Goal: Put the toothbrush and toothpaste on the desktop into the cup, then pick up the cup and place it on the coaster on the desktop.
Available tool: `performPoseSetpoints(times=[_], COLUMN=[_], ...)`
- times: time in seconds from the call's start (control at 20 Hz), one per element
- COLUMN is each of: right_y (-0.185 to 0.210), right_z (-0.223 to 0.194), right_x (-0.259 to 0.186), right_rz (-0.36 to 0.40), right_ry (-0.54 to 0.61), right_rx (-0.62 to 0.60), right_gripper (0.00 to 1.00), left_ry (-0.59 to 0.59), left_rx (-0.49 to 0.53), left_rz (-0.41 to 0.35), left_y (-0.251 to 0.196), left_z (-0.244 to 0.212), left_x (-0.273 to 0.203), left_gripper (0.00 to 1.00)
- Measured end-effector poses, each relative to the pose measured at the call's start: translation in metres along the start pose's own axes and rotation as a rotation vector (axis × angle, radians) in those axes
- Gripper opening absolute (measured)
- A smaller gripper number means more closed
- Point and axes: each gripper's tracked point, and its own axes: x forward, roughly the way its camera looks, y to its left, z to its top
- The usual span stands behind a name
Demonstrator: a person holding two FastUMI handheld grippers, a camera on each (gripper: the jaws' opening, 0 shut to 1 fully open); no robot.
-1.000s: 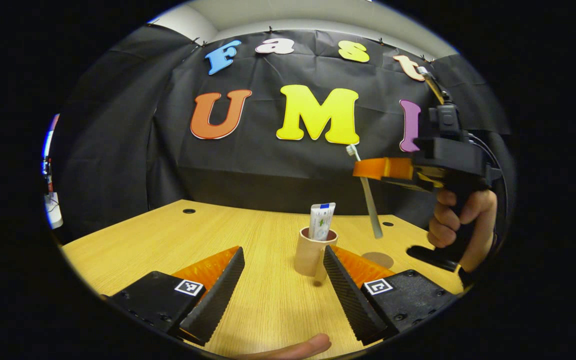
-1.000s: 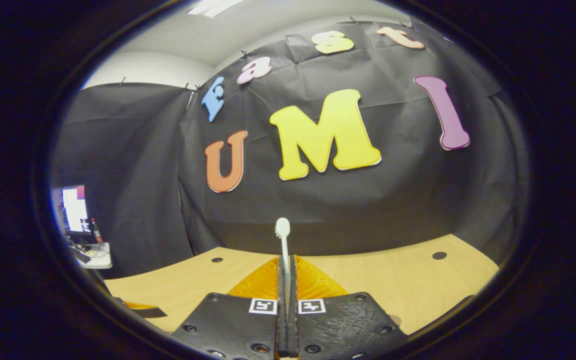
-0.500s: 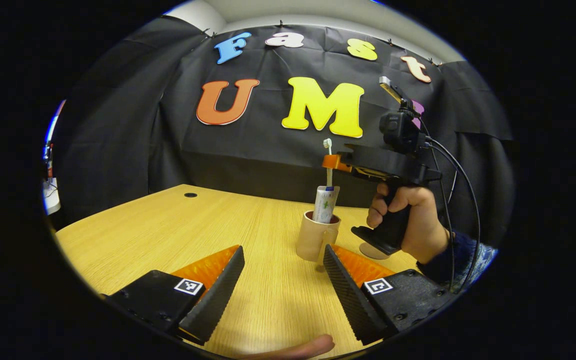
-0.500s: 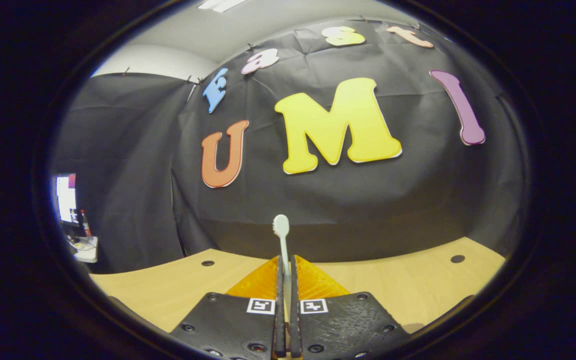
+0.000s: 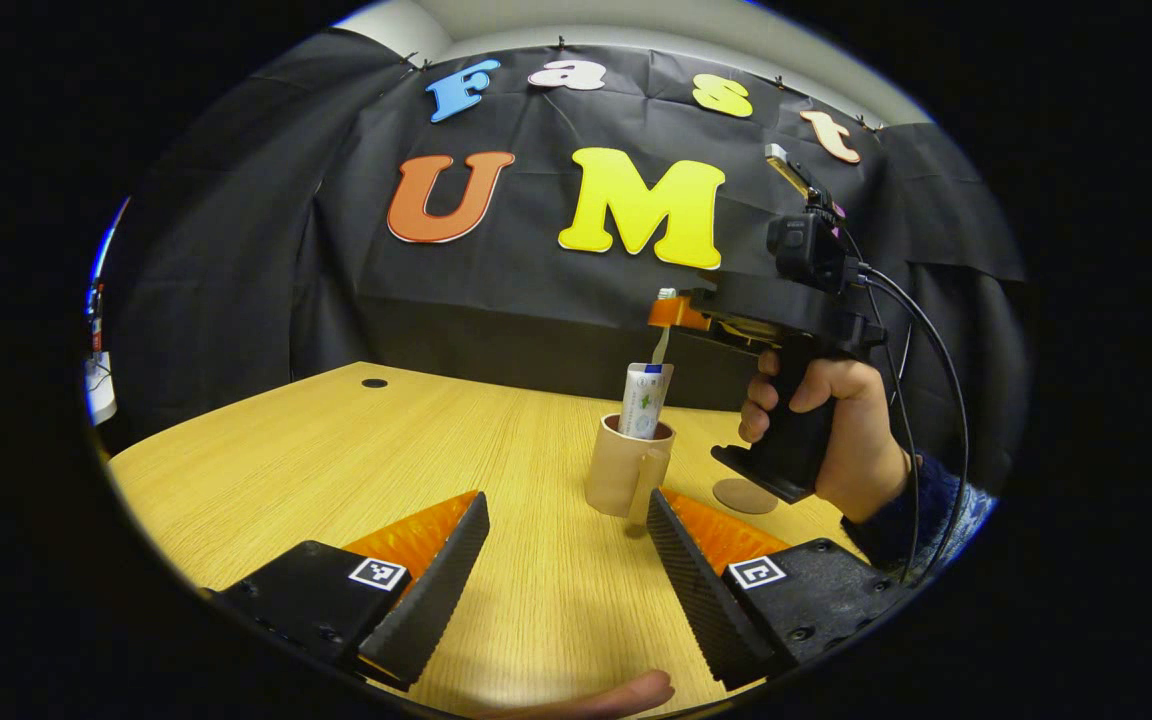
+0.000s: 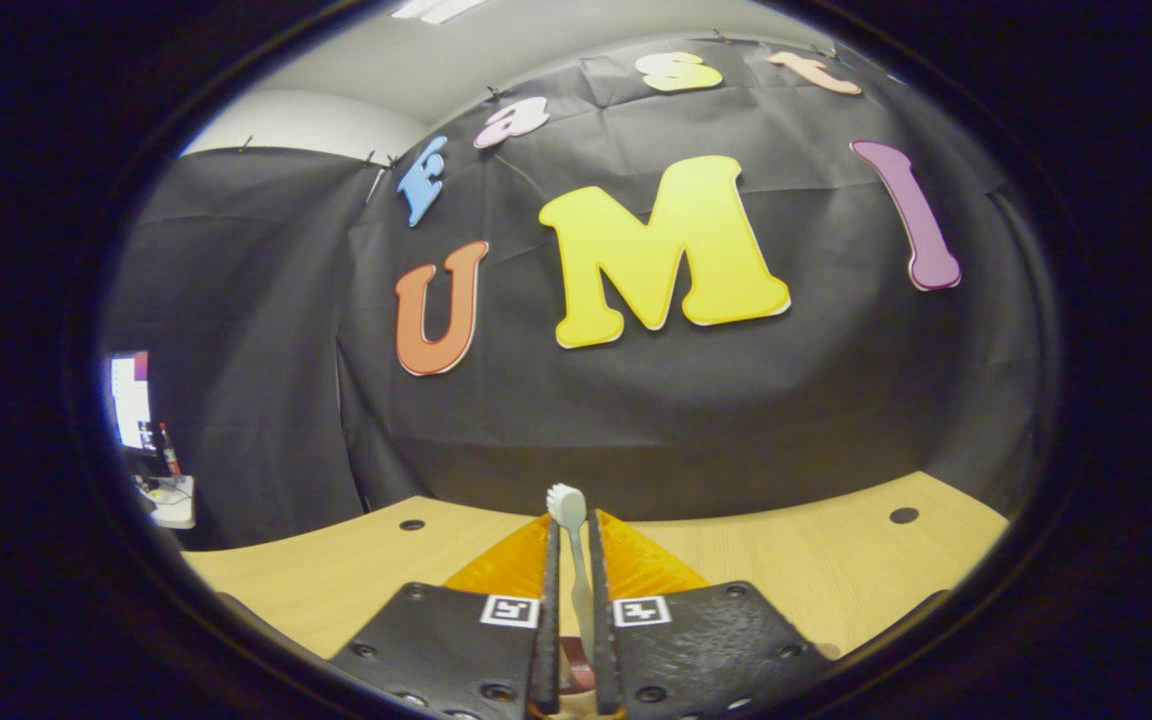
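Observation:
A tan cup [image 5: 624, 480] with a handle stands on the wooden desktop [image 5: 356, 460], just beyond my open left gripper [image 5: 566, 505]. A white toothpaste tube [image 5: 645, 400] stands upright in the cup. Above it, my right gripper [image 5: 674, 312] points left over the cup, held by a hand [image 5: 836, 440]. The white toothbrush [image 5: 660, 345] hangs from it down into the cup behind the tube. In the right gripper view the toothbrush [image 6: 572, 540] stands head up between the fingers of the right gripper [image 6: 573, 522], which have parted a little and leave a gap on each side. A round brown coaster [image 5: 744, 495] lies right of the cup.
The desktop [image 6: 816, 560] has small round cable holes [image 5: 373, 383] near its back edge. The black cloth wall closes the back. A lit screen and a small table [image 6: 136, 420] show far left. A fingertip [image 5: 606, 695] shows at the lower edge.
The right gripper carried the toothbrush left over the cup and lowered it. Its fingers then parted slightly and the brush slid down between them. The left gripper stayed open and nearly still.

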Motion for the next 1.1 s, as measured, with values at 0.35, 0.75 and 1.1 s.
performPoseSetpoints(times=[0.35,0.75,1.1], right_y=[0.001,-0.008,-0.042], right_z=[0.027,0.046,0.064], right_x=[-0.036,-0.095,-0.168], right_rz=[-0.006,-0.040,-0.068], right_ry=[-0.058,-0.050,-0.051], right_rx=[-0.082,-0.158,-0.140], right_gripper=[0.97,0.96,0.96], left_ry=[0.027,0.026,0.064], left_rx=[0.004,0.041,0.088], left_rz=[0.021,0.013,-0.035], left_y=[0.001,-0.015,-0.049], left_z=[-0.006,0.007,0.043], left_x=[0.007,0.019,0.049], left_gripper=[1.00,1.00,1.00])
